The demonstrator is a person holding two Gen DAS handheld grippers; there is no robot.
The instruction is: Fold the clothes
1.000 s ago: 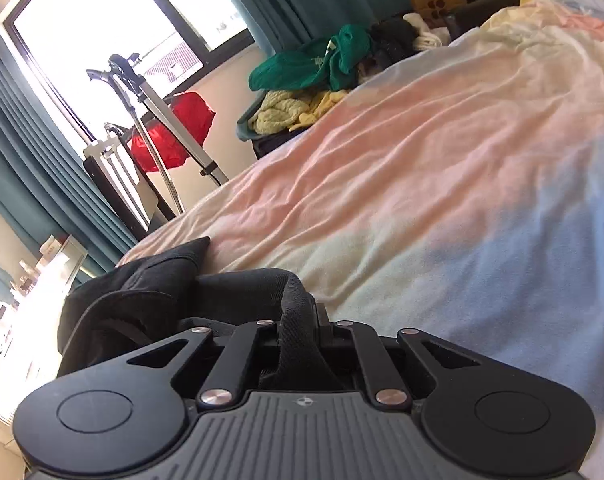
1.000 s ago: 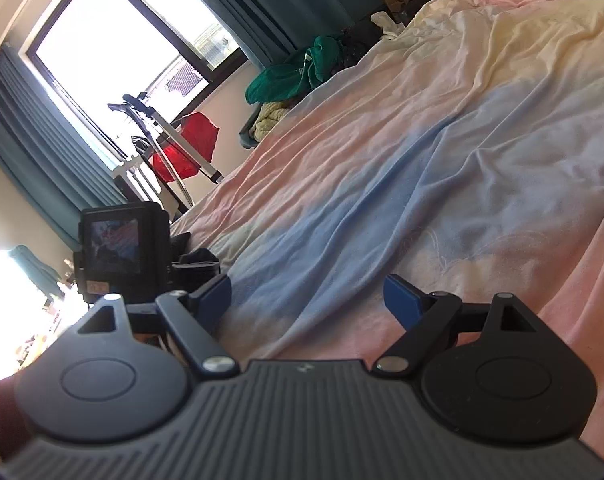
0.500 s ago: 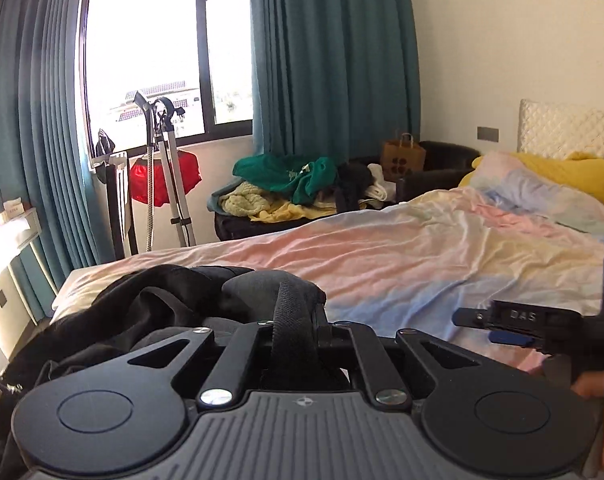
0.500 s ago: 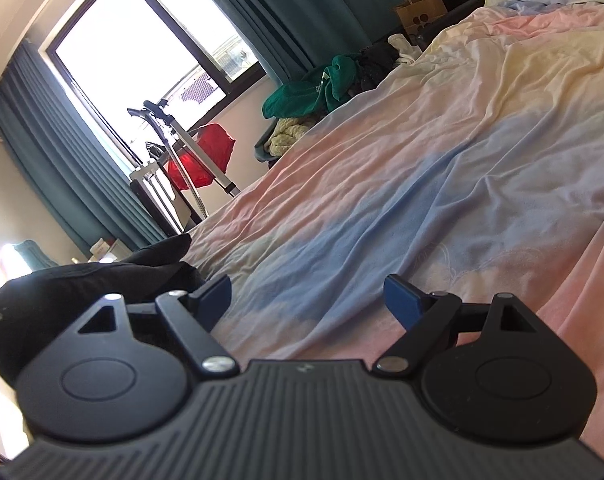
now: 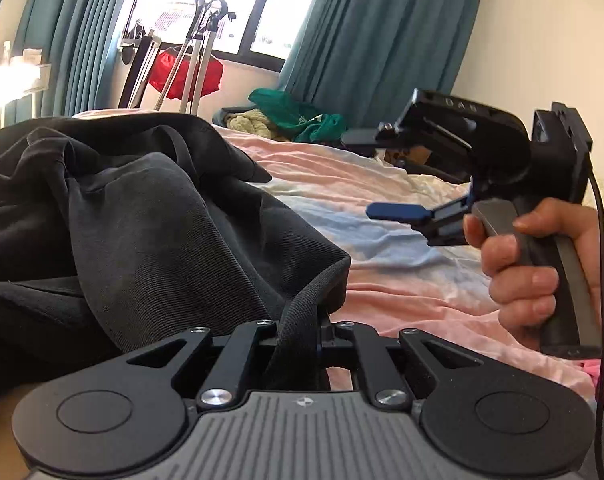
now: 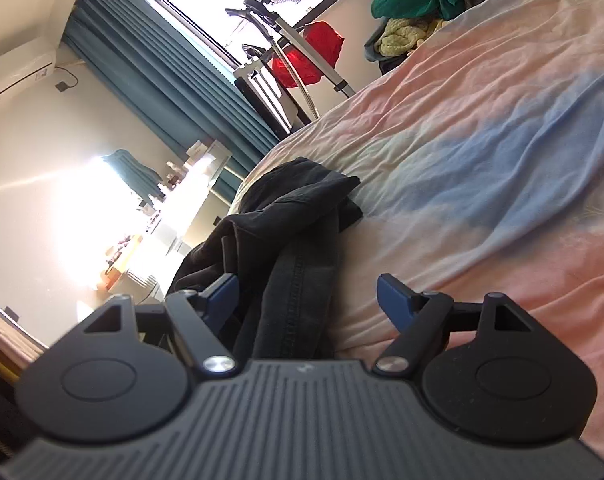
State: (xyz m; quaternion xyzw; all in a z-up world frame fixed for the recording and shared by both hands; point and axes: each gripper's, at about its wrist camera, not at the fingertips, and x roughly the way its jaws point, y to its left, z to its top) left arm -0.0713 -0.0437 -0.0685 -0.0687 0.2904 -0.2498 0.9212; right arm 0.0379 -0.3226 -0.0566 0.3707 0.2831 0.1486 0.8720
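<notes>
At nine o'clock from where I stand, a dark grey garment [image 5: 149, 216] lies bunched at the near corner of a bed covered by a pastel sheet [image 5: 382, 256], one fold spilling toward the mattress edge. At six o'clock the left gripper [image 5: 302, 340] has its jaws clamped tight on a ribbed hem of that garment, the cloth rising from the pinch. At three o'clock a hand [image 5: 542, 264] holds the right gripper [image 6: 306, 296]; its blue jaws have just been closing a little yet stand wide, with a stitched seam lying between them and neither pad pressing on it. The risk, I judge, is a closing that catches several bunched layers, or only the sheet, so the spread comes out twisted. A hard pull could also slip the thin hem from the left pinch, dropping cloth off the edge.
</notes>
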